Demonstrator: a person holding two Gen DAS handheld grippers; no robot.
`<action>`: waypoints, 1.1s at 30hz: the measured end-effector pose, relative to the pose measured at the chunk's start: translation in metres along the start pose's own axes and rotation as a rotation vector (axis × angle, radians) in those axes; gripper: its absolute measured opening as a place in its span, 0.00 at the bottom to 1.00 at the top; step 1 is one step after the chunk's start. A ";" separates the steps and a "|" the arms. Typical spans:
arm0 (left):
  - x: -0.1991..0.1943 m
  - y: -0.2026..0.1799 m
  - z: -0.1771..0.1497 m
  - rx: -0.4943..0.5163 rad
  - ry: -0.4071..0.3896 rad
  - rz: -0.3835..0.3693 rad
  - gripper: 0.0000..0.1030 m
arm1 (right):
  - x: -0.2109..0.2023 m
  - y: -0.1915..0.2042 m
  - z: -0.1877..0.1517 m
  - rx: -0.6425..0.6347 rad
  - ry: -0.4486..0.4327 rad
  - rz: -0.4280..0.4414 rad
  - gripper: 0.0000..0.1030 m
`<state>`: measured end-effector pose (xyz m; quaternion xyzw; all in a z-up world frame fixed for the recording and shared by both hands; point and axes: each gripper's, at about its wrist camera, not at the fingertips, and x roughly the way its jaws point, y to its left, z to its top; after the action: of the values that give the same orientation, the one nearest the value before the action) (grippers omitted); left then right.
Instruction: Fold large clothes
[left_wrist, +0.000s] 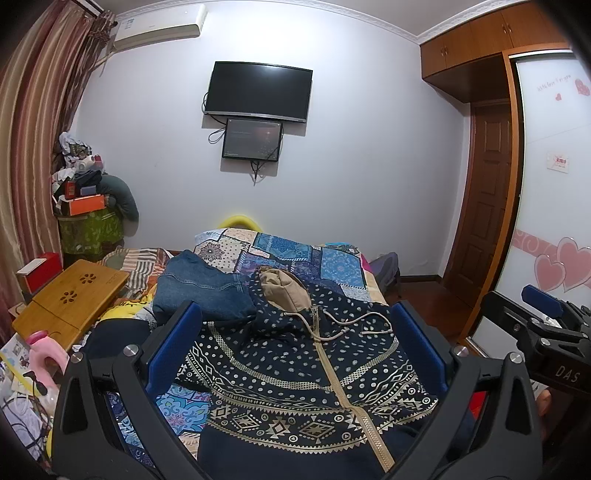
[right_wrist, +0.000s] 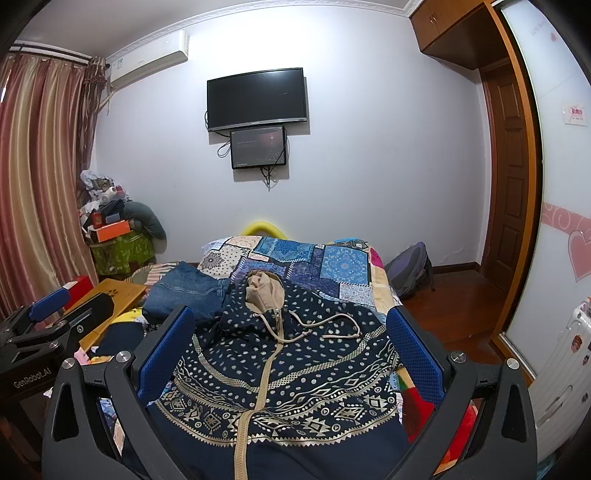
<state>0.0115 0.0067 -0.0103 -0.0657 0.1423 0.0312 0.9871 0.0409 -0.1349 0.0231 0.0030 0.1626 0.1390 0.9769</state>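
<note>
Both tools, left (left_wrist: 295, 332) and right (right_wrist: 290, 332), gape wide above the patterned hoodie (left_wrist: 303, 373), gripping nothing.

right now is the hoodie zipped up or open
Zipped up, as far as shows: on the hoodie the beige zipper runs closed from collar down the front. Its bottom end is out of view.

Home bedroom. Bed (right_wrist: 354, 266) with patchwork quilt at centre of the room. On the wall beyond the bed: mounted television (right_wrist: 257, 99), smaller screen (right_wrist: 258, 147) just beneath it, air conditioner (right_wrist: 147, 59) up to the left. Left of the bed: striped curtains (right_wrist: 40, 166), a heap of boxes and clothes (right_wrist: 110, 225). Right of the bed: wooden door (right_wrist: 508, 177), wardrobe with heart decals (right_wrist: 565, 184), backpack (right_wrist: 410, 271) on wooden floor.
</note>
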 end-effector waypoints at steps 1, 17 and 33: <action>0.000 0.000 0.000 0.000 0.001 0.001 1.00 | 0.000 0.000 0.001 0.000 0.001 0.000 1.00; 0.002 0.003 0.000 -0.010 0.011 0.004 1.00 | 0.000 0.000 0.000 -0.001 0.003 0.000 1.00; 0.016 0.011 -0.004 -0.022 0.038 0.013 1.00 | 0.012 -0.001 -0.001 -0.002 0.036 -0.008 1.00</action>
<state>0.0247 0.0172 -0.0199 -0.0760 0.1613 0.0378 0.9833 0.0518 -0.1327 0.0186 -0.0011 0.1802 0.1351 0.9743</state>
